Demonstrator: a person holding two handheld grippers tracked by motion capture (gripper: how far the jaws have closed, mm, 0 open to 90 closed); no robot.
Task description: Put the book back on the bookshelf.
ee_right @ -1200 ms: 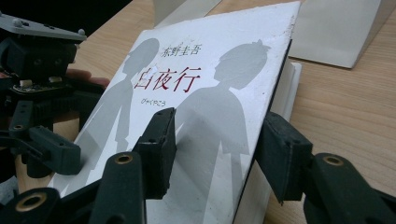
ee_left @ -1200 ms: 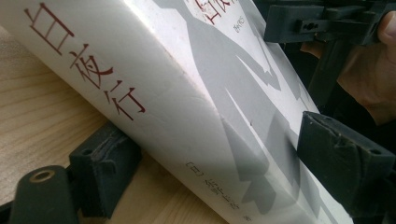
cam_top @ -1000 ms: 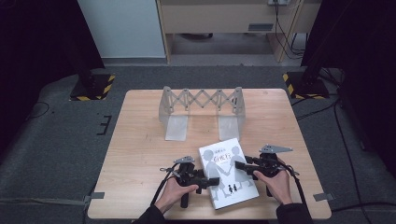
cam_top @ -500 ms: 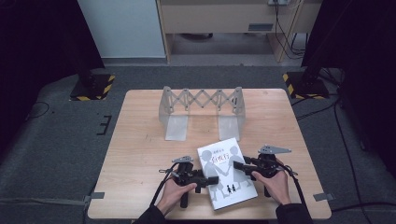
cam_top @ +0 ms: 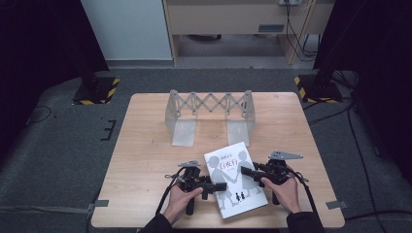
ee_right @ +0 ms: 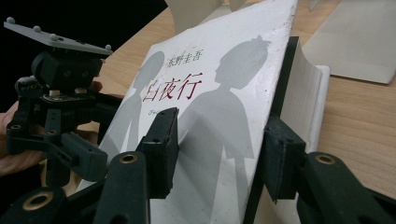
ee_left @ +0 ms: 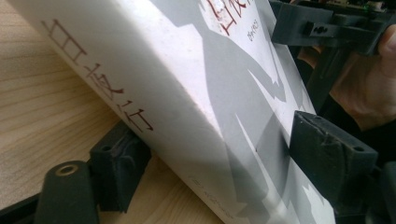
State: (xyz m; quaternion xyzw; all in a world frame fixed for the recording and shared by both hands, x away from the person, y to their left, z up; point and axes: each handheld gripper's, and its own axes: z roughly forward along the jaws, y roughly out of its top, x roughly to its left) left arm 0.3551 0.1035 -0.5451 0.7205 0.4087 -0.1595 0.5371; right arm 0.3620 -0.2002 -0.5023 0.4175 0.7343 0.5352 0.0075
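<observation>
A white book (cam_top: 235, 178) lies at the near edge of the wooden worktop (cam_top: 145, 145), at about 6 o'clock from the worktop's middle, turned a little so its top edge points toward 11 o'clock. Its cover carries two grey silhouettes of figures joined at the hands, and two small black figures below them. Between the heads, dark red characters read 白夜行, with a smaller line above them, 东野圭吾, legible in the right gripper view (ee_right: 205, 107). The same three large characters run in red along the white spine in the left gripper view (ee_left: 154, 79); smaller print lower on the spine is too blurred to read.

The left gripper (cam_top: 219, 186) comes in from 9 o'clock of the book and straddles its spine edge. In its own view one black pad lies under the spine against the worktop and the other over the cover; its jaws have just been closing with the book between them, and the upper pad looks to rest on the cover.

The right gripper (cam_top: 246, 171) reaches in from 3 o'clock. Its jaws stand at a middling width, one pad on the front cover and one at the fore edge, where the cover is lifted off the fanned pages; it holds that side of the book.

At 12 o'clock, well apart from the book, a grey folding rack (cam_top: 210, 108) with a scissor lattice stands upright on two flat plates.
</observation>
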